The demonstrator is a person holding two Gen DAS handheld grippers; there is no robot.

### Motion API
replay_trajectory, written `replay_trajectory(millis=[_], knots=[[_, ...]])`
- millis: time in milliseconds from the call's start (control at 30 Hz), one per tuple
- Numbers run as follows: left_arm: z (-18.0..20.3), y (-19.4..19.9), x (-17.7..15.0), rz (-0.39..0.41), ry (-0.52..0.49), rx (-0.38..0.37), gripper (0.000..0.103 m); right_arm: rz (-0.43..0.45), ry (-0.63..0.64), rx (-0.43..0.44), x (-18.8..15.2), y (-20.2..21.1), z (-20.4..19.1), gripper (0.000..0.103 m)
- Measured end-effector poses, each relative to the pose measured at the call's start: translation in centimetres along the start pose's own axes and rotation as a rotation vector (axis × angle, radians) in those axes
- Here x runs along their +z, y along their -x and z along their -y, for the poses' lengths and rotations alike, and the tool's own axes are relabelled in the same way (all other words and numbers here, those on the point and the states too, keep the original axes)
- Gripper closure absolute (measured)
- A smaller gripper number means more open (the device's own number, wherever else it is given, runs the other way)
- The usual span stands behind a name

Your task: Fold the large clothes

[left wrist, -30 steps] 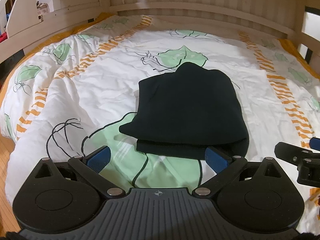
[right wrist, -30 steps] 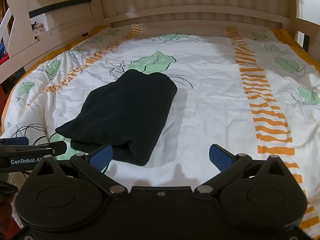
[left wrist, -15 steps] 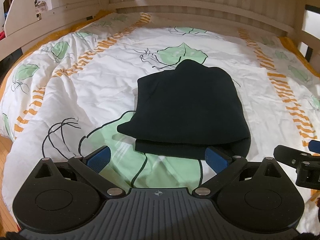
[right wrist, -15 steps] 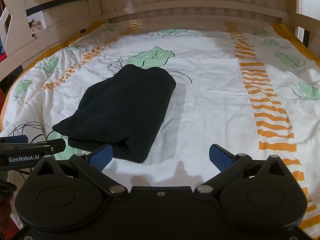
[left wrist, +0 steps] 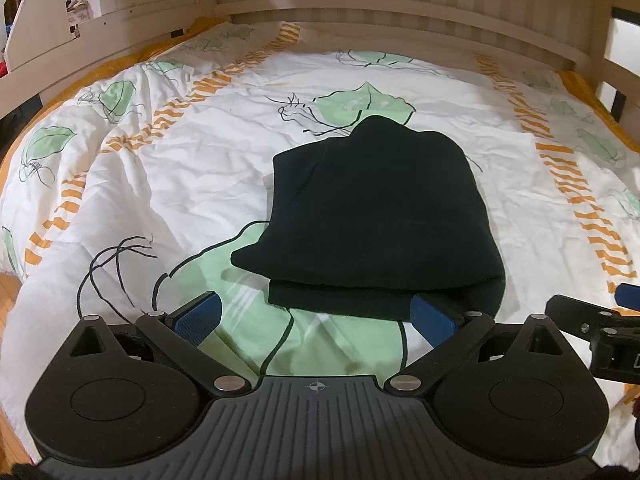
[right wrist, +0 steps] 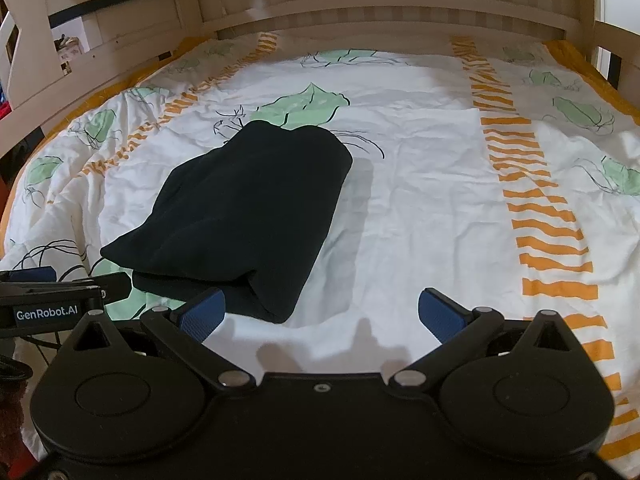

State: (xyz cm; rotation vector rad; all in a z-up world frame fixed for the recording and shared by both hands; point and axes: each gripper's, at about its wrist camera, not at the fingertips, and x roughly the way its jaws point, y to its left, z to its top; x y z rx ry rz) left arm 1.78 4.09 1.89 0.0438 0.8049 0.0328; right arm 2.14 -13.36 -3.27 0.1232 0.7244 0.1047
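A black garment (left wrist: 380, 216) lies folded into a thick rectangular bundle on the bed; it also shows in the right wrist view (right wrist: 244, 216). My left gripper (left wrist: 316, 316) is open and empty, just in front of the bundle's near edge. My right gripper (right wrist: 322, 314) is open and empty, with its left fingertip by the bundle's near right corner. Each gripper shows at the edge of the other's view, the right one in the left wrist view (left wrist: 592, 320) and the left one in the right wrist view (right wrist: 52, 300).
The bed has a white duvet (left wrist: 160, 184) with green leaves and orange stripes. A wooden headboard (left wrist: 400, 4) and side rails (right wrist: 100, 52) enclose it. The bed's left edge and wooden floor (left wrist: 8, 292) show at lower left.
Both grippers have tilted up and drawn back slightly from the folded garment. The garment has not moved, and both jaws stay open.
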Motion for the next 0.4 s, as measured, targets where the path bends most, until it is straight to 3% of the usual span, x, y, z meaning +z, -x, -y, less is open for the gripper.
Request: replay_trajectory(millis=[400], knots=[[0.12,-0.53,0.03,-0.009,0.003,-0.005,0.001,-0.020,-0.007,0.004,-0.18,-0.60,0.02,0.001]])
